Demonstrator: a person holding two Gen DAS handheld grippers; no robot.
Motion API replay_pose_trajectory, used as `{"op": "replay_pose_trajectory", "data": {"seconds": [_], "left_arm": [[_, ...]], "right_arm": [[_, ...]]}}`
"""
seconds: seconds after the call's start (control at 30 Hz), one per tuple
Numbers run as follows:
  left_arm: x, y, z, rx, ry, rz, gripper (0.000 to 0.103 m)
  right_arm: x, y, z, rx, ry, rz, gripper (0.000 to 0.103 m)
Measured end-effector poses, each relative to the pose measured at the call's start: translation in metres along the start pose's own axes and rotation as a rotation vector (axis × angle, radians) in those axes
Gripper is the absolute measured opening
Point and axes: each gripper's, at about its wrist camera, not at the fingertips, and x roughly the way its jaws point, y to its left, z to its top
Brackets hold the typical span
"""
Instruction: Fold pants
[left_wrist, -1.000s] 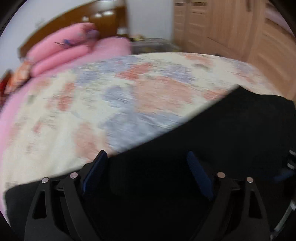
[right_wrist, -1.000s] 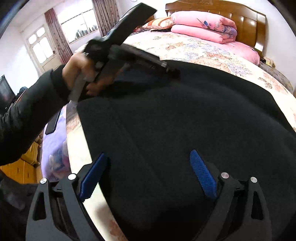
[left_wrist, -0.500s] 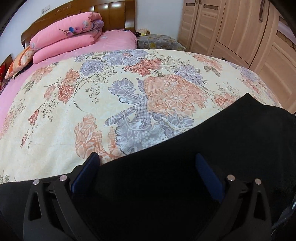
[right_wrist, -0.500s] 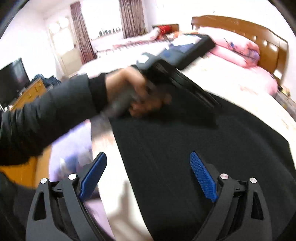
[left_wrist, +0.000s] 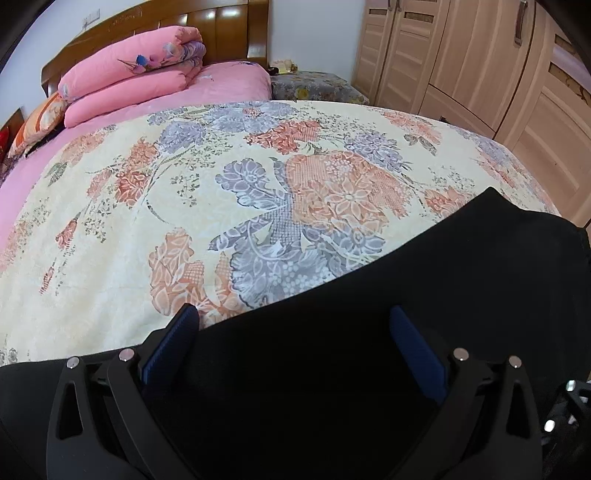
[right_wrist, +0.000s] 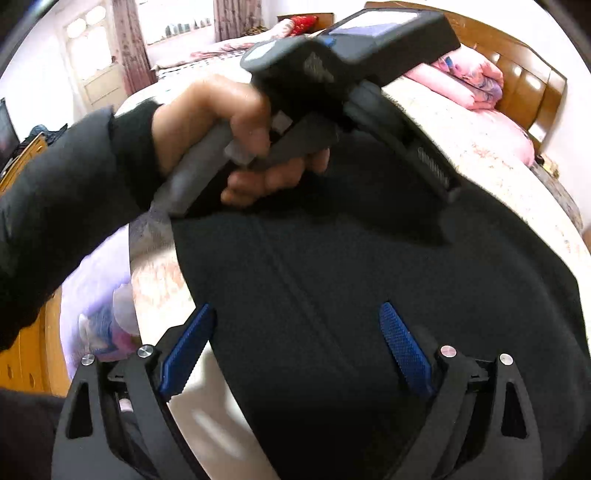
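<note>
Both wrist views sit close above the pants (left_wrist: 369, 350), sharing bed (left_wrist: 184, 206).

pants (left_wrist: 461, 295): black | bedspread (left_wrist: 221, 206): cream, orange-and-lavender flowers | folded quilt (left_wrist: 129, 77): pink | tongs pads (right_wrist: 402, 350): blue

left gripper (left_wrist: 291, 339): fingers spread wide | right gripper (right_wrist: 295, 345): fingers spread wide | left hand (right_wrist: 236, 136): clenched round handle, black sleeve

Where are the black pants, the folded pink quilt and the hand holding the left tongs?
Black fabric pants (right_wrist: 369, 277), right wrist view, flat middle.
Folded pink quilt (left_wrist: 129, 79), left wrist view, upper fold.
Hand (right_wrist: 218, 122), right wrist view, knuckles on the left tongs' grip.
</note>
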Motion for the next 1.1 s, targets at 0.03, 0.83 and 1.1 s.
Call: {"op": "replay_pose_trajectory", "data": {"seconds": [0.03, 0.83, 1.1], "left_arm": [[0.0, 0.0, 0.0, 0.001, -0.002, 0.001, 0.102], [-0.11, 0.167, -0.081, -0.492, -0.112, 0.255, 0.101], [-0.072, 0.01, -0.006, -0.034, -0.097, 0.152, 0.101]], "right_arm": [[-0.005, 0.002, 0.006, 0.01, -0.038, 0.012, 0.089], [-0.005, 0.018, -0.005, 0.008, 0.002, 0.104, 0.099], [-0.055, -0.106, -0.03, 0.221, -0.097, -0.059, 0.099]]}}
